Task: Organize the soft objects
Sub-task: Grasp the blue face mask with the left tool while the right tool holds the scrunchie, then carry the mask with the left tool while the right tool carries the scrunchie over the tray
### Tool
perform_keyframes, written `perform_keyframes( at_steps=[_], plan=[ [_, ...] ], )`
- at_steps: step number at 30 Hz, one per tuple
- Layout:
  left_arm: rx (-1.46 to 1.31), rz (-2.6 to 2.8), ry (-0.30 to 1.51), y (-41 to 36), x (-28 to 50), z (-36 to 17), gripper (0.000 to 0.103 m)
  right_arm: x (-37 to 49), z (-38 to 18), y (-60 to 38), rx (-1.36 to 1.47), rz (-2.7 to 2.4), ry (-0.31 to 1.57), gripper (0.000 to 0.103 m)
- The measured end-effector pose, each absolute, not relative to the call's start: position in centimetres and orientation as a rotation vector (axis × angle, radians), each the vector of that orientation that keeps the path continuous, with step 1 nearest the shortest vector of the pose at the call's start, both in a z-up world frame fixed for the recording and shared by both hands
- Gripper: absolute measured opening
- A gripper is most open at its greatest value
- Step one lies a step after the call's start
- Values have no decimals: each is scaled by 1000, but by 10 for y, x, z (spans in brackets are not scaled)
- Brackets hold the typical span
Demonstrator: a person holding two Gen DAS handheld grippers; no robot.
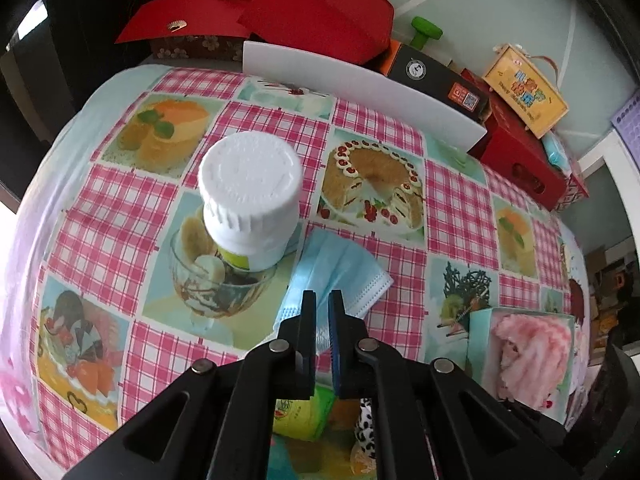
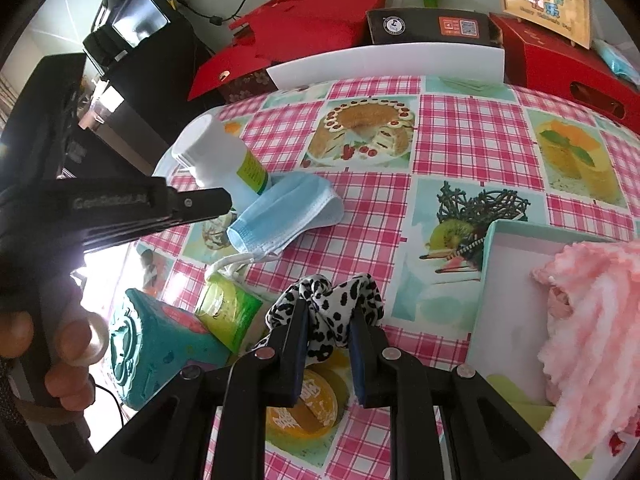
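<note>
A light blue face mask (image 1: pixel 340 268) lies crumpled beside a white bottle (image 1: pixel 248 188). My left gripper (image 1: pixel 322 298) points down at the mask's near edge, its fingers almost together with blue fabric in the narrow gap. The right wrist view shows the left gripper (image 2: pixel 224 200) meeting the mask (image 2: pixel 288 208) at its upper left edge. My right gripper (image 2: pixel 328 316) is shut on a black-and-white leopard-print scrunchie (image 2: pixel 320 304), which bunches up between the pads just above the checked tablecloth. A pale green box (image 2: pixel 486 280) on the right holds a fluffy pink cloth (image 2: pixel 592 320).
A green tissue pack (image 2: pixel 228 308), a teal block (image 2: pixel 152 340) and a round yellow tin (image 2: pixel 308 404) crowd the near edge. A white board (image 2: pixel 384 60), red boxes (image 2: pixel 312 12) and a black box stand at the back. A person's hand (image 2: pixel 60 344) holds the left gripper.
</note>
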State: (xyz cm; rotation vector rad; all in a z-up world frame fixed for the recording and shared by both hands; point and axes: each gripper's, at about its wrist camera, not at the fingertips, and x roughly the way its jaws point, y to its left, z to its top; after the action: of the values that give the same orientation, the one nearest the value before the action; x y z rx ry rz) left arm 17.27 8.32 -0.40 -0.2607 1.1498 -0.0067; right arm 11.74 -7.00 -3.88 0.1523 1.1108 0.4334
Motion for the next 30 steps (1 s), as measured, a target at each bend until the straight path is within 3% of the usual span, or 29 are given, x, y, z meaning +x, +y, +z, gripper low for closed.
perform_keyframes(
  at_steps=[1, 3, 4, 17, 19, 21, 30],
  plan=[
    [-249, -2, 1151, 81, 176, -5, 13, 118, -39, -71, 153, 429, 1110, 20],
    [-217, 16, 1152, 76, 183, -8, 46, 119, -38, -73, 158, 421, 1110, 20],
    [-201, 31, 1157, 74, 187, -10, 50, 119, -38, -76, 162, 417, 1109, 20],
    [-136, 84, 1254, 60, 210, -43, 50, 123, -35, -90, 206, 403, 1103, 20],
    [-127, 86, 1270, 59, 210, -50, 49, 123, -35, -91, 206, 403, 1103, 20],
    [-144, 73, 1276, 58, 209, -53, 13, 123, -35, -91, 206, 403, 1103, 20],
    [-192, -8, 1246, 53, 197, -42, 8, 122, -33, -93, 213, 402, 1095, 20]
  ],
)
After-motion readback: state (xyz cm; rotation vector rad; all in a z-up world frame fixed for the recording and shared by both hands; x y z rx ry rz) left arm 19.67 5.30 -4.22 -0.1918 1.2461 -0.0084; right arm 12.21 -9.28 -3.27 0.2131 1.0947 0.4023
